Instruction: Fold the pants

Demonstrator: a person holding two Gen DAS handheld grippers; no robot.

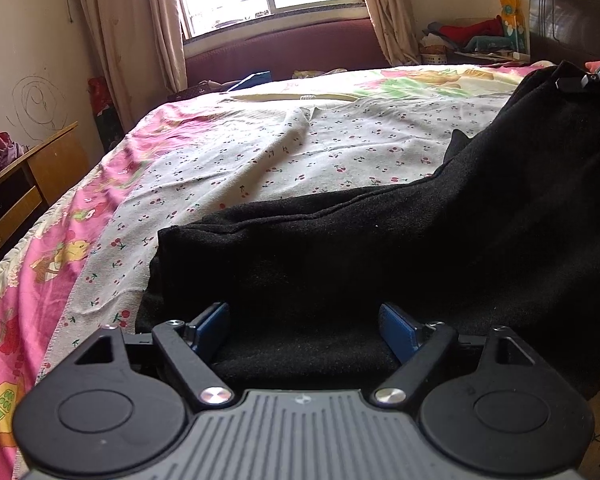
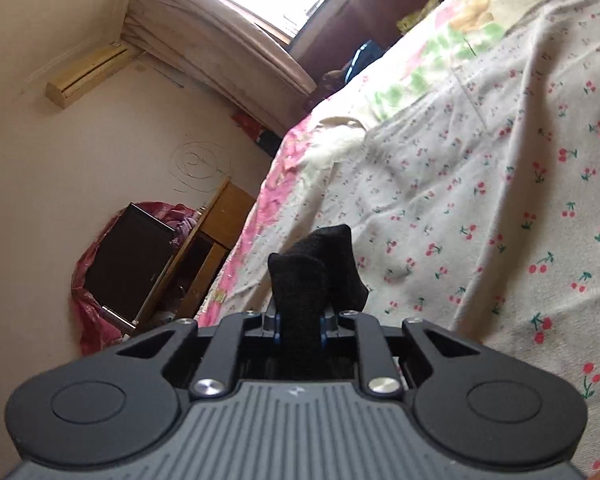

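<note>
Pants lie between the left gripper's wide-spread jaws; right gripper pinches them.

A bed is covered by a white sheet printed with small cherries, laid over a pink cartoon-patterned cover that is exposed along the 9 o'clock edge. Black pants are spread on the sheet from 6 o'clock toward 2 o'clock, where the cloth is raised off the bed. A pale, long object is seen lying at 12 o'clock.
</note>
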